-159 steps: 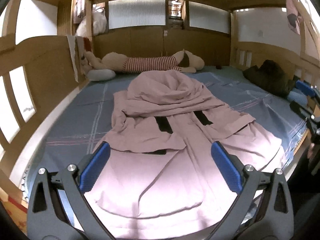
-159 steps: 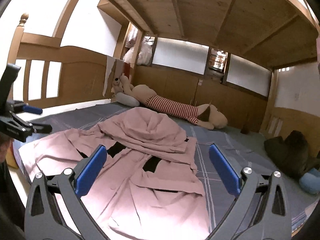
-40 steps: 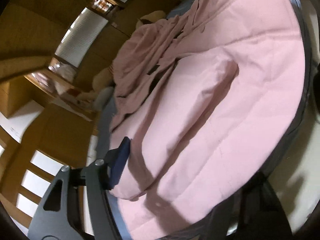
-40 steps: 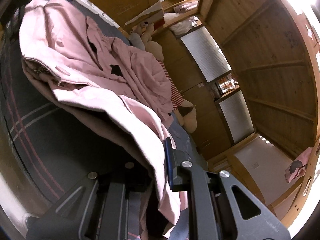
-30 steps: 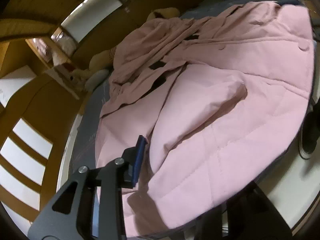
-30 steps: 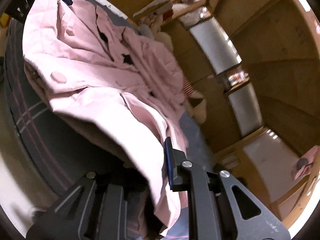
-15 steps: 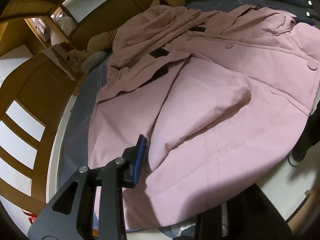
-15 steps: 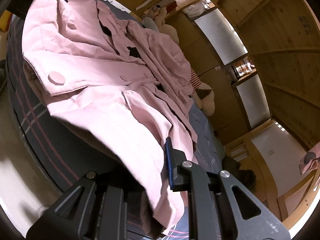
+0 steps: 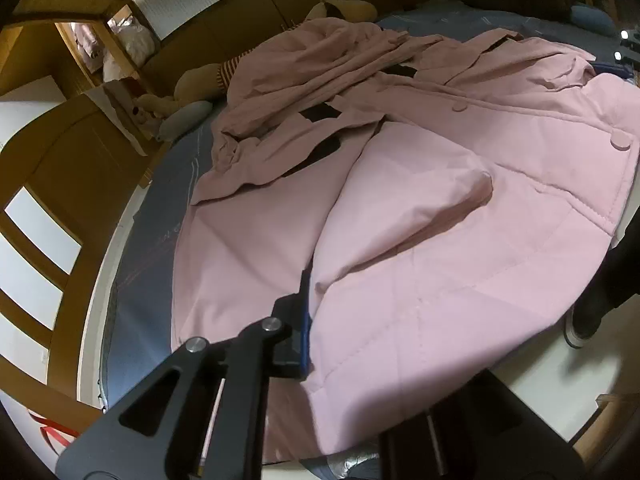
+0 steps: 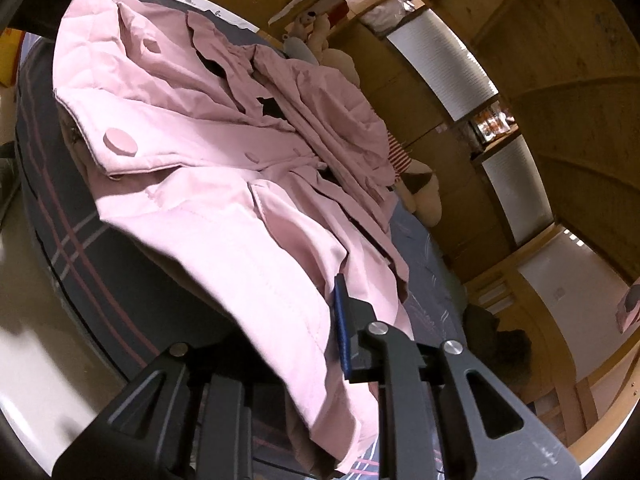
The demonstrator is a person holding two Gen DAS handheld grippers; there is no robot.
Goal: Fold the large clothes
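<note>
Nearest to you, the left gripper point(image 9: 310, 334) is clamped on the bottom hem of the pink padded coat point(image 9: 420, 216); only its left blue pad shows, pressed against the fabric, and the other finger is buried under the cloth. The right gripper point(image 10: 334, 334) grips the opposite hem corner in the same way, with the coat draped over its left finger and one blue pad visible on the right.

The coat lies lengthwise on the blue plaid bed sheet point(image 9: 160, 216), hem toward you and hood point(image 9: 320, 52) at the far end. The lower part is lifted off the mattress between the two grippers. The front placket with large round buttons point(image 10: 119, 141) lies open across the right half. A sleeve point(image 9: 264, 152) is folded over the chest further back. Beyond the hood, a striped plush toy point(image 10: 420, 184) lies along the wooden wall, and a dark garment point(image 10: 496, 344) sits at the far right of the bed.

Risks from here:
- The padded fabric is thick and smooth. A shallow pinch may let a hem corner slip out as you carry it forward.
- Unequal travel of the two grippers is likely to skew the fold line.
- The loose placket and folded sleeve may bunch under the fold and leave a lump.
- Carrying too far may push the hood into the plush toy.
</note>
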